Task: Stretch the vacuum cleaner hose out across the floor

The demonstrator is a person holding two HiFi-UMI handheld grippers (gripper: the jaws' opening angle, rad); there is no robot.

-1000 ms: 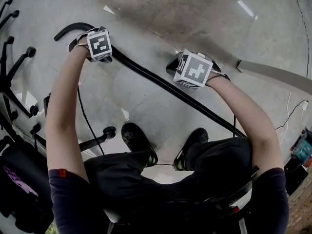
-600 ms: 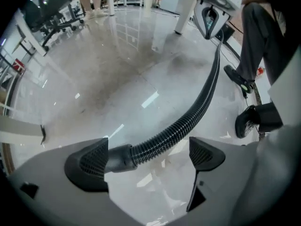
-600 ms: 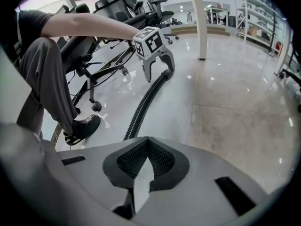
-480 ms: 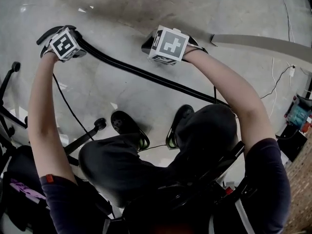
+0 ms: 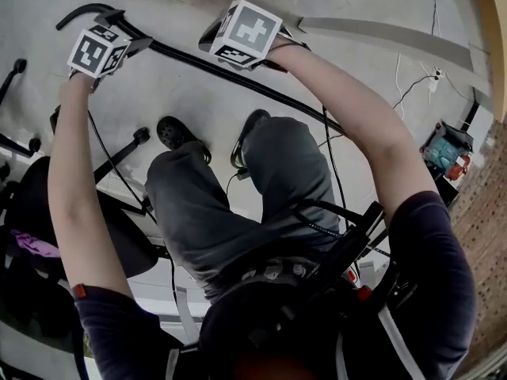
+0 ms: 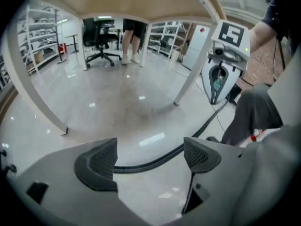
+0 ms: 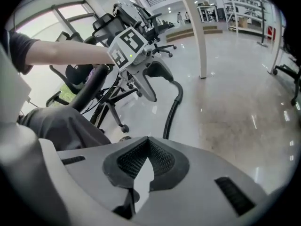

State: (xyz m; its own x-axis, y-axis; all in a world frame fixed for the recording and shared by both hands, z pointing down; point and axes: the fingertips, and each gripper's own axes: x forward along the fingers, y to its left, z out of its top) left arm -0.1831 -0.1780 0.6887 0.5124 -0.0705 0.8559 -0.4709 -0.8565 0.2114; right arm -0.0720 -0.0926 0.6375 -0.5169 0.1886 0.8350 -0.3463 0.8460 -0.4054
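Observation:
The black ribbed vacuum hose [image 5: 238, 74] lies stretched on the pale floor from its curved end [image 5: 79, 10] at top left to behind the person's right arm. My left gripper [image 6: 149, 149] hangs above that end with its jaws apart. They have just been closing a little. The hose [image 6: 150, 160] shows in the gap but lies on the floor below, clear of the pads [image 6: 101, 161]. My right gripper [image 7: 148, 147] is shut with nothing in it, raised over the hose's middle. Its marker cube [image 5: 245, 32] hides the jaws in the head view.
An office chair's wheeled base [image 5: 142, 137] and seat stand at the left, with thin cables [image 5: 329, 165] trailing on the floor. A long pale beam [image 5: 380, 34] lies beyond the hose. Table legs [image 6: 28, 91] rise near the left gripper. The person's shoes [image 5: 170, 129] stand just short of the hose.
Both grippers have risen from floor level beside the hose. The hose has stayed on the floor. The person has straightened up from a crouch, and the view has tipped further down.

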